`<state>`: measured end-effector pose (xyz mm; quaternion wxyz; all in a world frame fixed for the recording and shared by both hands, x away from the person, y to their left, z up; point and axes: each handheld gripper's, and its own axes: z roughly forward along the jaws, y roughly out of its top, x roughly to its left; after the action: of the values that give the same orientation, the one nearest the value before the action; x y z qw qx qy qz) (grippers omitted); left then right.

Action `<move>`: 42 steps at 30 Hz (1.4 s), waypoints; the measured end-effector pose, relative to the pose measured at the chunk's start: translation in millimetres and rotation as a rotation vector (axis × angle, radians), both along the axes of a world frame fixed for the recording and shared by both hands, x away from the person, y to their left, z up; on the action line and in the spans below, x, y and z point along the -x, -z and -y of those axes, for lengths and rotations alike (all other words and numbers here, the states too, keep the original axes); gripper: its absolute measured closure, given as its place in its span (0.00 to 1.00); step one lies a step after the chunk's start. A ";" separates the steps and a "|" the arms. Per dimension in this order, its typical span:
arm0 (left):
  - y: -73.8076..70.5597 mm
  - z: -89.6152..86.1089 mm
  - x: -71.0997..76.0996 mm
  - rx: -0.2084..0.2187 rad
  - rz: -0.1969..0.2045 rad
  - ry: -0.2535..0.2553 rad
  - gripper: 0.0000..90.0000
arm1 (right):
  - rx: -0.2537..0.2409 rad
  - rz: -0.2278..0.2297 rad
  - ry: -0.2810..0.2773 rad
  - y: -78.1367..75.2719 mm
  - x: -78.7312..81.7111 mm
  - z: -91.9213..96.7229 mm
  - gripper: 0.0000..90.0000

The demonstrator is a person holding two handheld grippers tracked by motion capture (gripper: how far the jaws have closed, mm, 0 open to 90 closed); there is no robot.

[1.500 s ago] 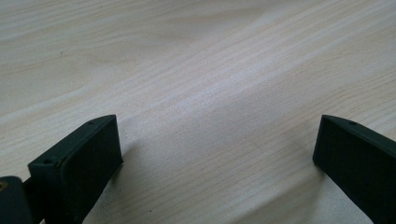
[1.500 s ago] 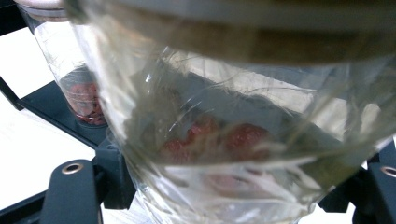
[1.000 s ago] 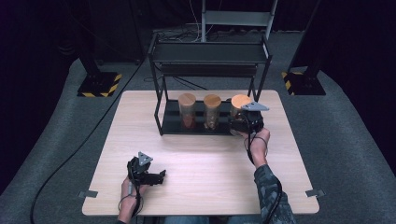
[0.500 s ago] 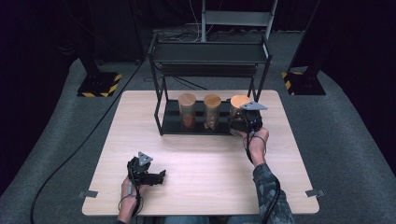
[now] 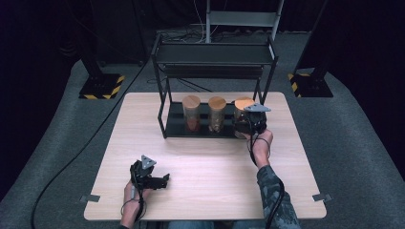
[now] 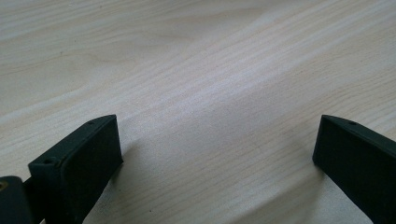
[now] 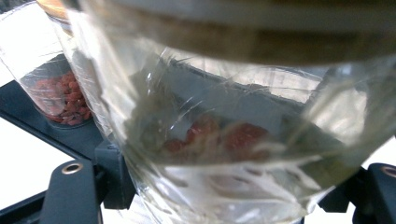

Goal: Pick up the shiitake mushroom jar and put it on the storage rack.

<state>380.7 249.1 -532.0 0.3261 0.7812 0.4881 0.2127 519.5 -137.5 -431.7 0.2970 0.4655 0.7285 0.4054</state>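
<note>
While the left gripper rests near the front edge of the pale wooden table, jaws spread wide with nothing between them, the right gripper has its jaws clamped around the clear glass jar with a cork lid. That jar stands at the right end of the black metal rack's lower shelf, beside two similar jars.

A pale wooden table bears a black rack holding three cork-lidded jars.

No readable text, label, brand or number anywhere — jars, rack and table all unmarked
</note>
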 end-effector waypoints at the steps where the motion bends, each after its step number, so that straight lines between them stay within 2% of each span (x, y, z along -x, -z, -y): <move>1: -0.1 -0.1 0.0 -0.001 -0.001 0.001 0.01 | 0.000 0.000 0.001 0.5 -0.6 0.1 0.27; 32: -0.1 0.0 0.1 -0.001 0.001 0.002 0.01 | -0.019 -0.009 0.050 17.8 -14.4 -1.2 0.27; 42: -0.1 0.1 0.2 -0.001 0.001 0.001 0.01 | -0.009 -0.001 0.064 21.0 -18.6 -2.6 0.27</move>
<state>380.6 249.0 -531.9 0.3260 0.7816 0.4872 0.2131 538.1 -134.9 -452.8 0.3074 0.4901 0.7115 0.3988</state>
